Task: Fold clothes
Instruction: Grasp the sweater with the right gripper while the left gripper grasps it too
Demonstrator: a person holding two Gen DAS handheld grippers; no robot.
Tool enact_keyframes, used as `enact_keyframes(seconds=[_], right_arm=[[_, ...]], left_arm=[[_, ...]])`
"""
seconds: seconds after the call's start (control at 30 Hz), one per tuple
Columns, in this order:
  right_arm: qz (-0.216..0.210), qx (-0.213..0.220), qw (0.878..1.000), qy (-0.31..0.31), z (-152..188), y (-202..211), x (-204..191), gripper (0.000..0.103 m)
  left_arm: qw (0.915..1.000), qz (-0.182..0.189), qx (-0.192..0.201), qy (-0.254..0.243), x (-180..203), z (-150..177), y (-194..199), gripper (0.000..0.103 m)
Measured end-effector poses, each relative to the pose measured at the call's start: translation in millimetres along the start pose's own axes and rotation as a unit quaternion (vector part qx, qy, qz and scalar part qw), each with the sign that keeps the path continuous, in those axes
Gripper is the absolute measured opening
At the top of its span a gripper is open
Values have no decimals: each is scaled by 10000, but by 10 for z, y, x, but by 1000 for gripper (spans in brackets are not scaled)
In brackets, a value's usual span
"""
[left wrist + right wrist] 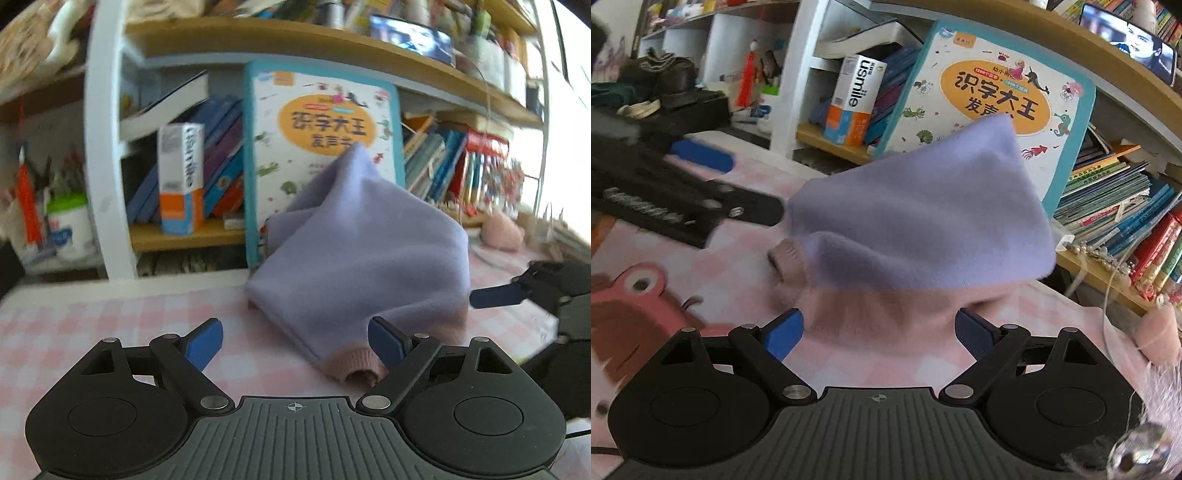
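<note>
on the pink checked tablecloth (pixel 110 314), left of the purple garment (pixel 362 251), the left gripper (pixel 295 341) hovers low with its blue tips spread apart and nothing between them; the right-hand tip sits just beside the garment's pink ribbed cuff (pixel 360 365). that placement reads as lining up to pinch the cuff or the near hem for a fold, though no grip is made yet.

the purple garment itself lies bunched in a peaked heap on the cloth, one corner standing up against the big children's book (pixel 321 147) behind it, so it seems only partly folded and needs flattening first. the peak may flop either way once tugged.

right of the garment, the right gripper (pixel 879 336) likewise stands wide apart and empty, its tips flanking the pinkish lower edge of the heap, probably ready to take the other side.

behind the garment, the book leans on a shelf beside a toothpaste-style box (pixel 181 181) and rows of books, close enough to crowd a backward fold. a pink fluffy ball (pixel 500 232) rests to the garment's far right.
</note>
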State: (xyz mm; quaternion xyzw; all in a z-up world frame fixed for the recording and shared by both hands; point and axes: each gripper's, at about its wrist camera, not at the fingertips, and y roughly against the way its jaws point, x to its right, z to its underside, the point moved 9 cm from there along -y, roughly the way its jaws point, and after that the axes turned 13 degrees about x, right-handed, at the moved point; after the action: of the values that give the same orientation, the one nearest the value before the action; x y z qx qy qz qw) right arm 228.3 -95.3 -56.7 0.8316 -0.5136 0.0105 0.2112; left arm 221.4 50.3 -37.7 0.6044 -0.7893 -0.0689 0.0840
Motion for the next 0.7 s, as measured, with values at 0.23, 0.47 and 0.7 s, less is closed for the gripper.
enact_keyframes(seconds=[0.23,0.47,0.7], right_arm=[[232,7,9957,-902,16,-94,217,34],[511,959,9816,-1569,-283,334,616,18],[451,1414,9666,-2090,-477,551,827,16]], left_arm=[[9998,155,121,-75,-19,-11,52,88],[9967,367,294,-661,212,-42,102,88],[9806,460,416,-1860,568,23,37,79]])
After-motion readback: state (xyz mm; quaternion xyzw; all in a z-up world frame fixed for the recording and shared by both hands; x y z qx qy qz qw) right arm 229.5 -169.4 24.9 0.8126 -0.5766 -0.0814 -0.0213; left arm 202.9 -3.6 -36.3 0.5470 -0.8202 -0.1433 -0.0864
